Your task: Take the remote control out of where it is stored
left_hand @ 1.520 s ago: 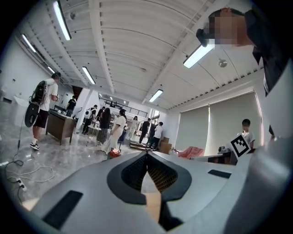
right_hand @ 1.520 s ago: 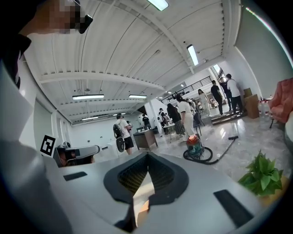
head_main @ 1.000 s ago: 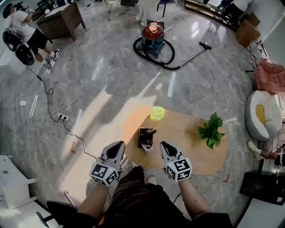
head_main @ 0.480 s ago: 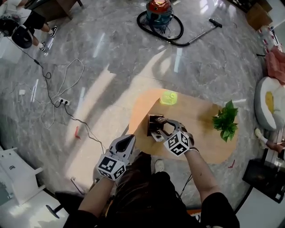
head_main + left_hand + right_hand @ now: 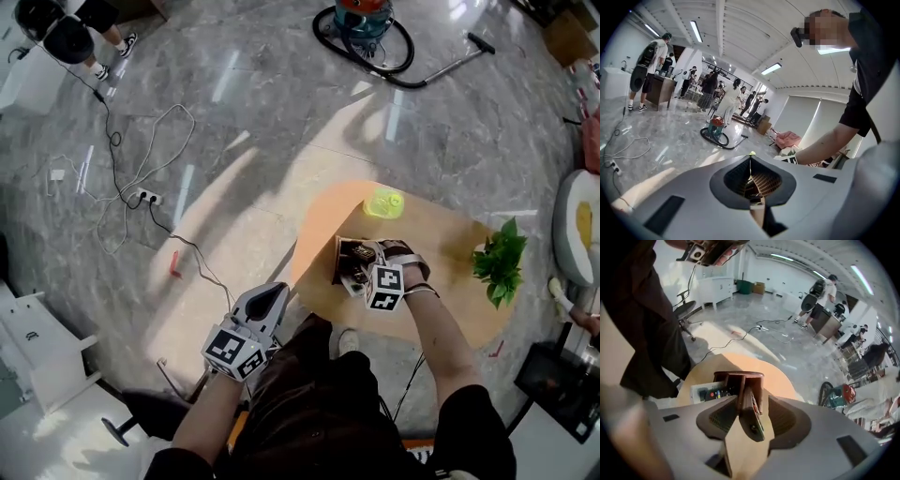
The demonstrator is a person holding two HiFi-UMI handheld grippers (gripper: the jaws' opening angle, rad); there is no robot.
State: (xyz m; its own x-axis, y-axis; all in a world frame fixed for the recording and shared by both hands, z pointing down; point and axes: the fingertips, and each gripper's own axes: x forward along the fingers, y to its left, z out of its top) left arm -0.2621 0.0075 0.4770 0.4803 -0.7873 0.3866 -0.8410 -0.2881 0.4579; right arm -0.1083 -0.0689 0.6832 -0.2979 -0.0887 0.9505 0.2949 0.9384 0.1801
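Straddling the slim dark plastic remote control (image 5: 753,418), standing in a brown wooden holder (image 5: 739,377) on the orange table (image 5: 441,314), the right gripper (image 5: 750,404) has just spread its jaws wide, not gripping. Likely light, rigid, slick: pinch its broad faces. The left gripper (image 5: 750,161) is closed, empty.

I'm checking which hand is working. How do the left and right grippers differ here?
The left gripper is shut and empty; the right gripper, jaws just opened, straddles the remote control standing in its wooden holder. Left hangs beside the table; right points steeply down over it. Both carry marker cubes.
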